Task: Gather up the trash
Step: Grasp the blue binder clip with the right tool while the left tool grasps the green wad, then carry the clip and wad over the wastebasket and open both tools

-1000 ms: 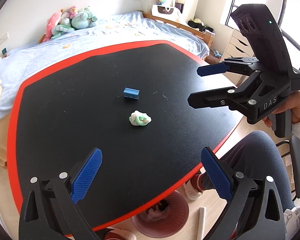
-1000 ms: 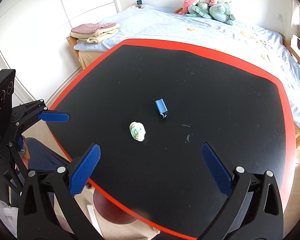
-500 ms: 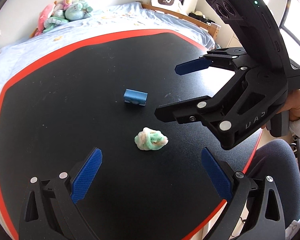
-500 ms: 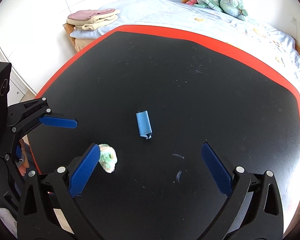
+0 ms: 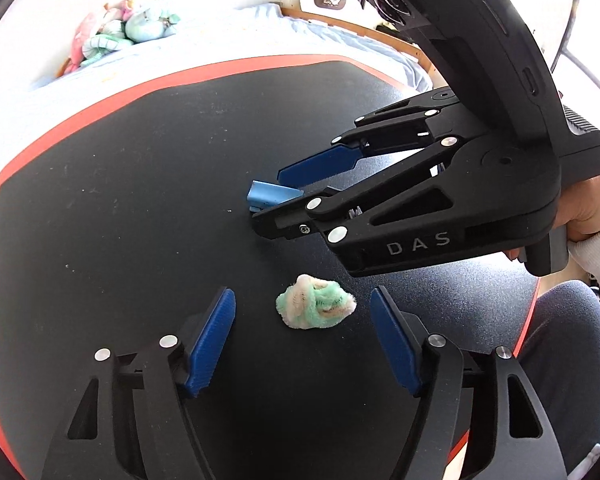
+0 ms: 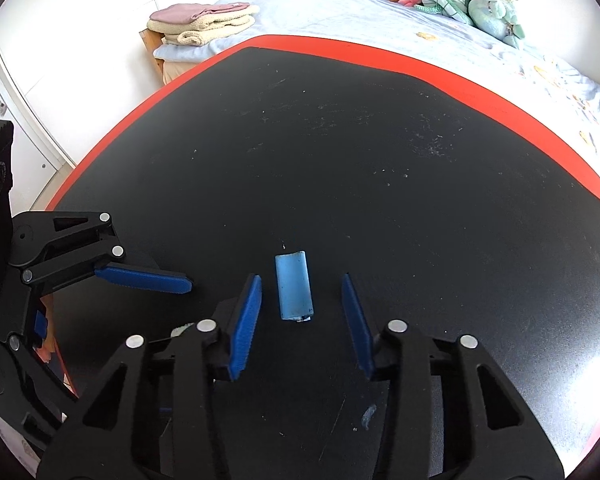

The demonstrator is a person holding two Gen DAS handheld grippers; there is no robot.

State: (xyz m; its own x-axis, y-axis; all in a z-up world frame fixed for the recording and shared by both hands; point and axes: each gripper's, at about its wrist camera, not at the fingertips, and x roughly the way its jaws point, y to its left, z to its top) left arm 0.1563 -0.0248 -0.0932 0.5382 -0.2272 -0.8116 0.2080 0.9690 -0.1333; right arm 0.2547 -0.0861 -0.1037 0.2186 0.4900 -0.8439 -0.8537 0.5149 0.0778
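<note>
Both claws are closing but not yet touching: the right gripper (image 6: pixel 302 320) around the small blue folded wrapper (image 6: pixel 294 290), the left gripper (image 5: pixel 302 334) around the nearer green-and-white crumpled wad (image 5: pixel 315 307) on the black table (image 6: pixel 380 160), so next they must pinch and lift.

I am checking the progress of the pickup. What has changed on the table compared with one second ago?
Both grippers came down and forward. The left gripper now straddles the wad, the right gripper straddles the blue wrapper. Both sets of jaws are closing, but the pads touch nothing yet. The wad and wrapper lie where they were on the table.
</note>
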